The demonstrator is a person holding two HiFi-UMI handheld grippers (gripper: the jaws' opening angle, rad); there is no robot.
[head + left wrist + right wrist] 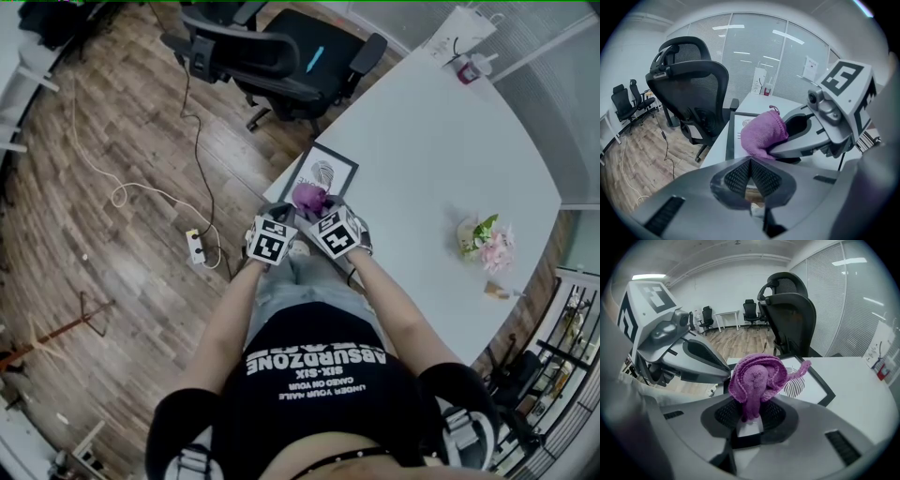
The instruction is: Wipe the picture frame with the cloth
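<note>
We had the left gripper at the near corner of the table, its jaws pressed together with nothing between them. Just to its right, the purple cloth was bunched over the near edge of the picture frame, which lay flat by that corner. The right gripper pinched the lower fold of the cloth tight between its jaws. By our reckoning the wiping had barely begun, if at all. The cloth was in hand and brought to the frame, but nearly all of the glass and border lay uncovered ahead of it, so the whole pass was left to do.

We could not tell whether the cloth touched the frame or hung just above it, since the bundle itself covered that spot in every view. No view showed any dust or smears on the glass. The near edge of the frame lay under the cloth and grippers.
</note>
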